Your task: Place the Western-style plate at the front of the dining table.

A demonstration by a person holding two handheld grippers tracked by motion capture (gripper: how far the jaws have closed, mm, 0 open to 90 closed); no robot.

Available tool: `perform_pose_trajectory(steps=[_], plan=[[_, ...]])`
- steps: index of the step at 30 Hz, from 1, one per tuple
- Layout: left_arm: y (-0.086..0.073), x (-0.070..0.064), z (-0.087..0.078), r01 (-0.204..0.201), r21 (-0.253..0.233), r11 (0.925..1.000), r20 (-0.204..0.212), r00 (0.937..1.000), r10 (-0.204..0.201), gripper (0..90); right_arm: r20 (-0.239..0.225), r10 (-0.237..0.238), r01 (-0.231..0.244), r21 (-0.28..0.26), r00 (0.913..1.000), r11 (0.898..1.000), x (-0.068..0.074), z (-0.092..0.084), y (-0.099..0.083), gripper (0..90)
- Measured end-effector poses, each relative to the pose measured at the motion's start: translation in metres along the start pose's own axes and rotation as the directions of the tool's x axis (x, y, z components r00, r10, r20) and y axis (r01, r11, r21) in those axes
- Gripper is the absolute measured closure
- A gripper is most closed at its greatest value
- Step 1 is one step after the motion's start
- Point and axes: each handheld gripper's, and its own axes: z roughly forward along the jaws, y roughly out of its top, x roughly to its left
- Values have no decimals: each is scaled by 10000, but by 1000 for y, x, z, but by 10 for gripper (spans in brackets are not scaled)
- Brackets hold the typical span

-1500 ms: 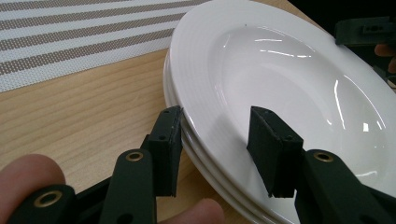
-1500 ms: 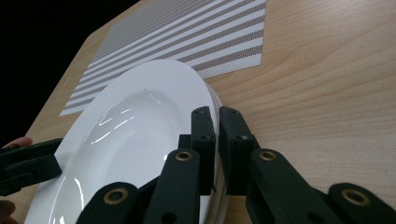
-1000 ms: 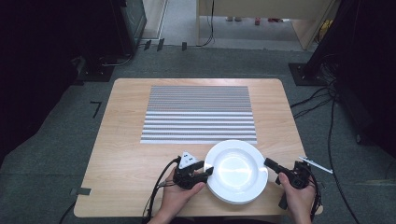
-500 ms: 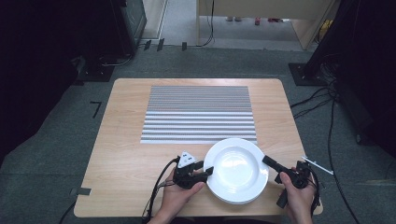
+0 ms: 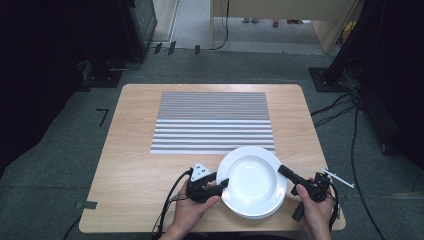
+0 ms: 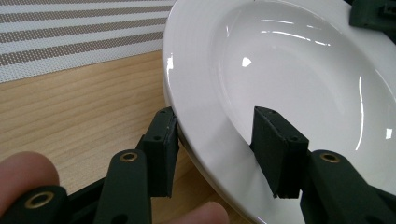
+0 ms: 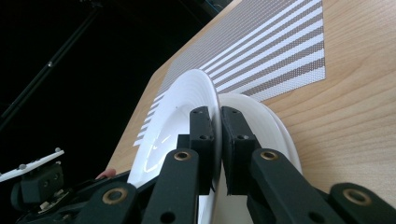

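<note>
White plate [image 5: 252,177]: top of a small stack of plates [image 7: 280,128] at the table's [image 5: 135,150] near edge, just below the striped mat [image 5: 212,122], overlapping its lower right corner. Right gripper [image 5: 284,172]: jaws clamped on the top plate's right rim, lifting that side clear of the stack. Left gripper [image 5: 224,183]: jaws straddling the left rim, part-open; contact cannot be told

The high view looked forward and down on the whole bench [image 5: 135,165] from above its near edge. Each gripper view looked along its own jaws at close range. All 3 views shared the plate [image 5: 252,181] [image 6: 299,70] [image 7: 187,107] and striped mat [image 5: 212,122] [image 6: 70,32] [image 7: 275,56].
</note>
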Motion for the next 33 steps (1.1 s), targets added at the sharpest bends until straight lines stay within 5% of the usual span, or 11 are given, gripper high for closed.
perform_pose_trajectory(steps=[33], plan=[[2,-1,-13,124,-1152,9933,-522,9985,-186,593,-451,8,-29,-465,9990,9989,2,7,-9,849]])
